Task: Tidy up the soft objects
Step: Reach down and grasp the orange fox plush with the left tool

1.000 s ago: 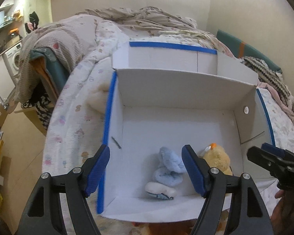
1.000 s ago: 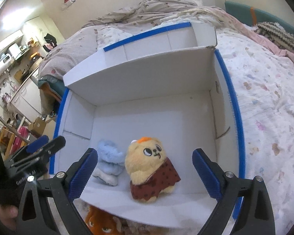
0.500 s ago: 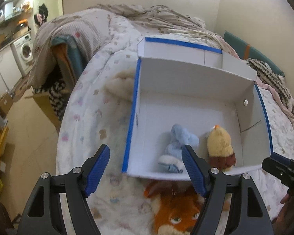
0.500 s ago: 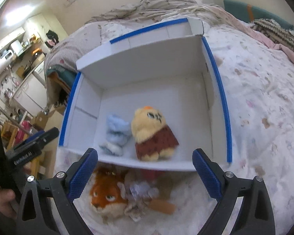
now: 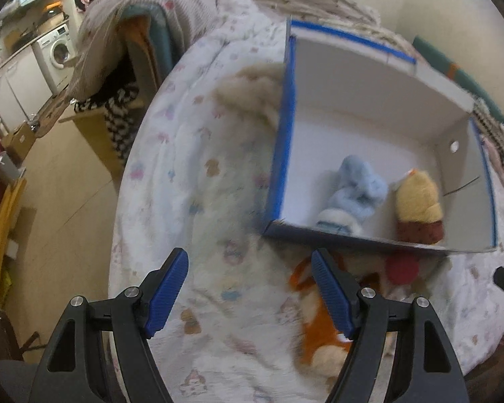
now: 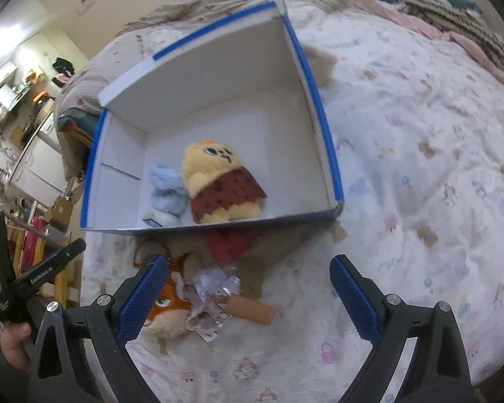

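A white box with blue-taped edges (image 5: 282, 141) (image 6: 322, 127) lies on the bed. Inside it are a light blue soft toy (image 5: 356, 191) (image 6: 166, 188) and a yellow plush in a brown spotted dress (image 5: 418, 205) (image 6: 218, 181). In front of the box lie an orange fox plush (image 5: 319, 322) (image 6: 168, 302), a red soft object (image 5: 401, 268) (image 6: 228, 245), crinkled clear wrapping (image 6: 215, 285) and a tan roll (image 6: 250, 309). My left gripper (image 5: 250, 288) is open and empty above the quilt. My right gripper (image 6: 247, 295) is open and empty above the pile.
A cream fluffy item (image 5: 252, 90) lies left of the box. The bed's left edge (image 5: 124, 201) drops to the floor. A chair with draped clothes (image 5: 124, 50) stands beyond it. Blankets are piled at the head of the bed (image 6: 453, 16).
Both grippers have pulled back from the box toward the bed's near side. The pile in front of the box has come into view. Both stay open.
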### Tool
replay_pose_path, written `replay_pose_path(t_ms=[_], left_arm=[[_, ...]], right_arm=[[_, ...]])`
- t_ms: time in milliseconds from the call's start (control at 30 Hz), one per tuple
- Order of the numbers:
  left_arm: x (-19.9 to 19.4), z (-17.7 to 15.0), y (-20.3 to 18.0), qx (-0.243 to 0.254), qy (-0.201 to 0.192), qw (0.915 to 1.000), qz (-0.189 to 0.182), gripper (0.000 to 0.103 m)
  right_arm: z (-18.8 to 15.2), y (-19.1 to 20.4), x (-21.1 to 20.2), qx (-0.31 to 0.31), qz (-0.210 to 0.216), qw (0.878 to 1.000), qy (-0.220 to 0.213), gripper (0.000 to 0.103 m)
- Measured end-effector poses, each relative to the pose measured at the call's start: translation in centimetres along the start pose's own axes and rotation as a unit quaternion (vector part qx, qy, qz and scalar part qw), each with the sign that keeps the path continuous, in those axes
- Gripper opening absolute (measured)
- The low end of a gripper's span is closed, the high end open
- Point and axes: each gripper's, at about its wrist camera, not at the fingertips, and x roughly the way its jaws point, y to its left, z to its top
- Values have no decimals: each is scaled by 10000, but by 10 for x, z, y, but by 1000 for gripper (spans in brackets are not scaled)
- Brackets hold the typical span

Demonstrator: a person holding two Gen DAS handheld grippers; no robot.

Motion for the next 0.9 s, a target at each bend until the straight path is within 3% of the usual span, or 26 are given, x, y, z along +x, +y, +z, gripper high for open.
replay_pose_path(t_ms=[100,267,333,533,600,633,767,900], left_arm=[[15,-4,-2,29,322,9995,-3,73],[33,-18,-20,-23,910,9946,-491,73],[43,-24,-33,-77,1197,9884,-933,73],[67,-38,-63,-135,1852,9748,-1235,73],[75,-41,-74,-78,2063,9698,-1302,75],[81,-44,-79,-25,2190,9666,-1330,81],[91,-50,-94,48,2211,9692,-1082,89],[104,-60,-109,245,2431,9647,-983,95]], right_arm=[[0,-6,8,159,-36,9997,170,103],[2,-8,16,272,-113,9993,235,103],[3,-6,17,238,-142,9993,240,103],[4,-3,21,204,-193,9992,272,103],[4,-5,21,250,-183,9991,276,103],[4,-5,20,276,-171,9991,274,103],[5,-3,19,239,-149,9993,234,103],[5,-1,19,179,-146,9995,234,103]])
